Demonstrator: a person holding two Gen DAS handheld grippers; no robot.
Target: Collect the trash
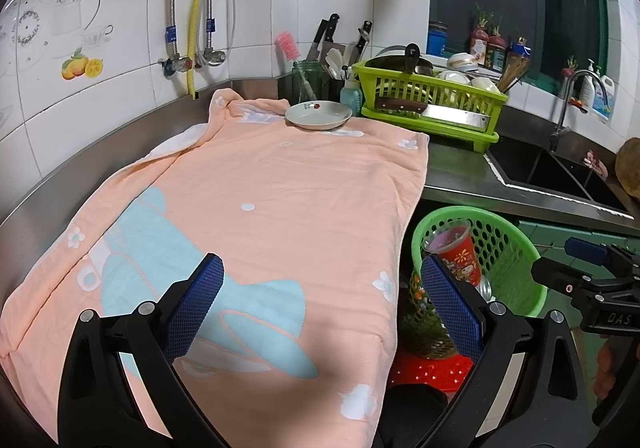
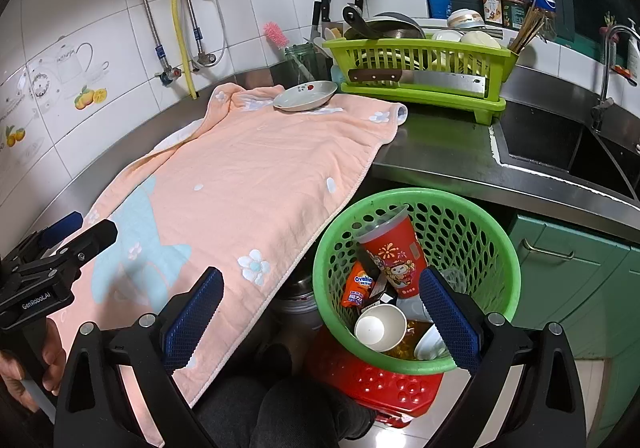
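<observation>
A green perforated trash basket stands on a red stool below the counter edge; it also shows in the left wrist view. Inside lie a red printed cup, a white paper cup, an orange Ovaltine packet and other scraps. My right gripper is open and empty, above the basket's left rim. My left gripper is open and empty over the front right of the peach towel. The red cup shows there too.
A white dish sits at the towel's far end. A lime dish rack with a cleaver, bowls and pans stands behind. A sink with a tap lies right. Green cabinets stand below the counter.
</observation>
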